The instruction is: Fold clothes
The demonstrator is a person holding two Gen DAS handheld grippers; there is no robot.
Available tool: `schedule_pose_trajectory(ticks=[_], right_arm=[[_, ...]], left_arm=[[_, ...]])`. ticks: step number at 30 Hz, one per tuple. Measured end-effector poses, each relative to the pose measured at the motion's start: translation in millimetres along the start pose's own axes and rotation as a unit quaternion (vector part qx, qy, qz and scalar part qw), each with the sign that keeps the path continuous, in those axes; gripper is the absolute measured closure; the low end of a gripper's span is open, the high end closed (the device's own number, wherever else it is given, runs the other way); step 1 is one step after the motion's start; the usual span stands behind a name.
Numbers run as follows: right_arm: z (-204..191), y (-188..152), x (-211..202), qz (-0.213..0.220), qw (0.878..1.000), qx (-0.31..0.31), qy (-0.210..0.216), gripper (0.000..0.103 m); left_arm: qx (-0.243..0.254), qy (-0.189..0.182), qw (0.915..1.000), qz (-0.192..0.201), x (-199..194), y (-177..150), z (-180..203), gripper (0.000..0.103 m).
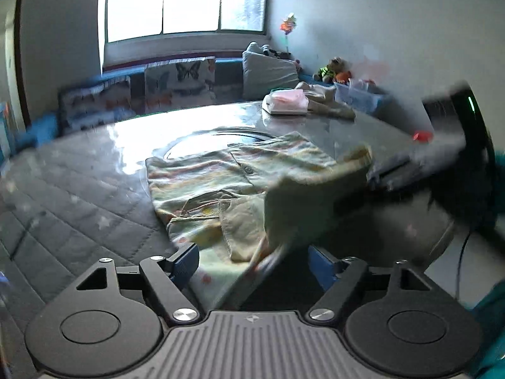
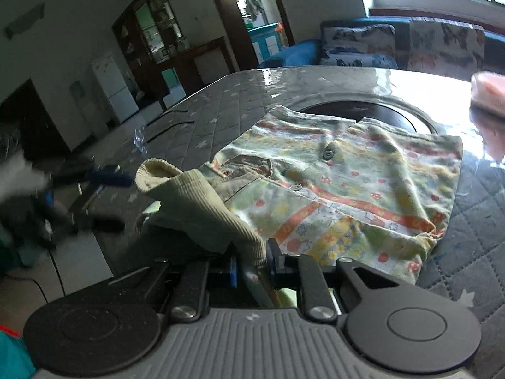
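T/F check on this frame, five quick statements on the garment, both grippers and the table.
1. The right hand-held gripper is shut on the ribbed cuff. True.
2. The left hand-held gripper is clamped on the garment. False: its jaws stand apart, cloth loose between them.
3. The patterned garment lies on the quilted table cover. True.
4. The garment is plain white. False: green with orange and yellow print.
5. A folded pink item sits at the table's far side. True.
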State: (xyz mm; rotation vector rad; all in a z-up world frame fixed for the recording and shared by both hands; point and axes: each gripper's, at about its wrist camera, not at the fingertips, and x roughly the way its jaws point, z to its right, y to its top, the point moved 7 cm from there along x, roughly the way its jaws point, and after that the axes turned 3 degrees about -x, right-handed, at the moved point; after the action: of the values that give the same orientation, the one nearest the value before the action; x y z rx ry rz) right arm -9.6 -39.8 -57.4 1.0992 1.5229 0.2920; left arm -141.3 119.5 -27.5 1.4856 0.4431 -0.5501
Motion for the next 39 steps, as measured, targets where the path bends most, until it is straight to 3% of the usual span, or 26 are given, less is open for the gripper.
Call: schedule_pose_trajectory(ticks=[8, 10, 18, 23, 34, 39], right_arm=[[3.2, 12.5, -5.7, 0.012, 1.0, 0.018, -0.002, 0.088], [3.0, 13.0, -6.4, 0.016, 1.0, 0.016, -0.004, 0.088], [-0.6, 6.1, -11.4, 0.033, 0.999, -0.002, -0.019, 0.093], [-12.0, -3.3, -20.7, 0.044, 0.998, -0.036, -0.023, 0.094], [-37.2, -33.5, -91.3, 0.045, 0.998, -0.049, -0.007, 0.094], [-41.5, -37.8, -97.7, 0.029, 0.998, -0.052, -0.01, 0.095]], left_arm=[[0.122, 0.047, 0.9912, 0.019, 26.8, -15.1, 24.7, 0.025], [0.145, 0.065, 0.9871, 0.018, 37.0, -18.1, 23.7, 0.032], [0.208, 0.084, 0.9743, 0.02, 43.4, -23.1, 21.2, 0.083], [0.216, 0.065, 0.9739, 0.024, 28.6, -21.6, 27.4, 0.094], [0.187, -0.087, 0.9766, 0.062, -55.1, -9.0, 68.5, 0.094], [0.145, -0.093, 0.983, 0.064, -47.8, 1.4, 65.7, 0.095]])
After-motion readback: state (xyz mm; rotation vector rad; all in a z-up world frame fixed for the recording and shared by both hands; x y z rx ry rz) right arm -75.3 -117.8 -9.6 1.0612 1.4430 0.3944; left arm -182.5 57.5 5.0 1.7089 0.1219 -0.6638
